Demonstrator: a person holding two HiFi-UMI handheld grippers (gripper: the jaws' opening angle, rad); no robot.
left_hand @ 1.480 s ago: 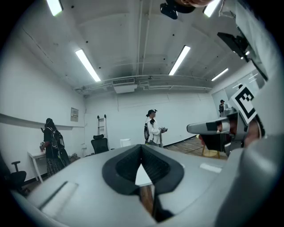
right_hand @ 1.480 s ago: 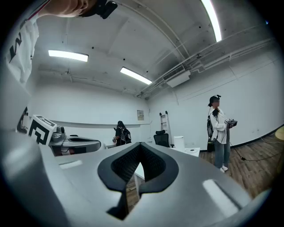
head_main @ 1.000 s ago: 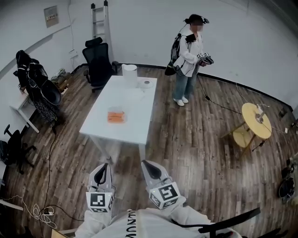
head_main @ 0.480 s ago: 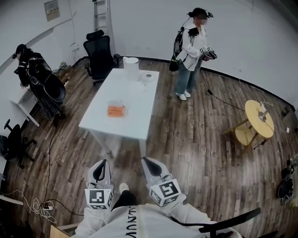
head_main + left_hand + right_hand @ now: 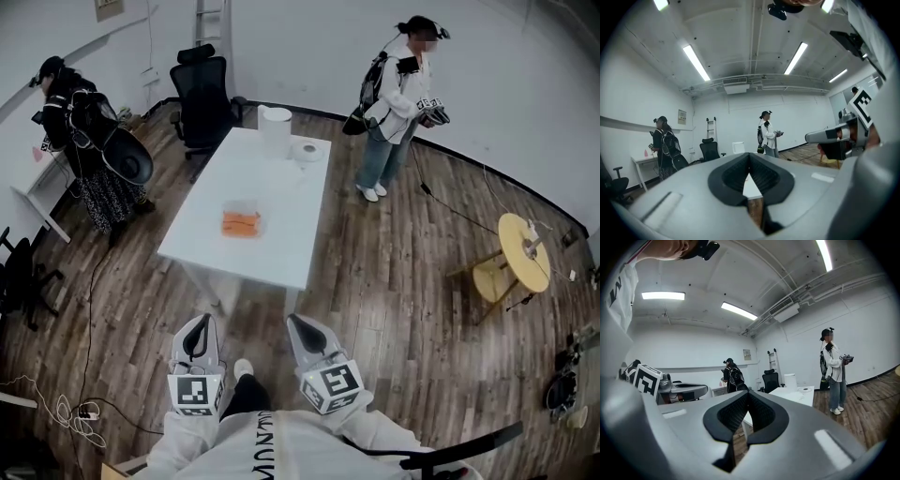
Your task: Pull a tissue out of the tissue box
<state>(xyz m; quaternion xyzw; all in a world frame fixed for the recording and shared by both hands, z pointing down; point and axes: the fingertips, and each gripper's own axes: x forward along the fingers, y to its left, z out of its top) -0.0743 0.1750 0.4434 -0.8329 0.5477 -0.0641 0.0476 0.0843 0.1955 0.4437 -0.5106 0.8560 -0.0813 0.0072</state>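
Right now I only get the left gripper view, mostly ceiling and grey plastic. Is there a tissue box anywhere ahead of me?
Observer: Yes. The head view shows an orange tissue box lying near the middle of the white table.
Operator: Am I at that table?
Observer: No. The left tongs and the right tongs are both short of its near edge, over the wooden floor.
Operator: Are the other tongs carrying anything?
Observer: No. The right gripper view shows the right tongs shut with nothing between them.
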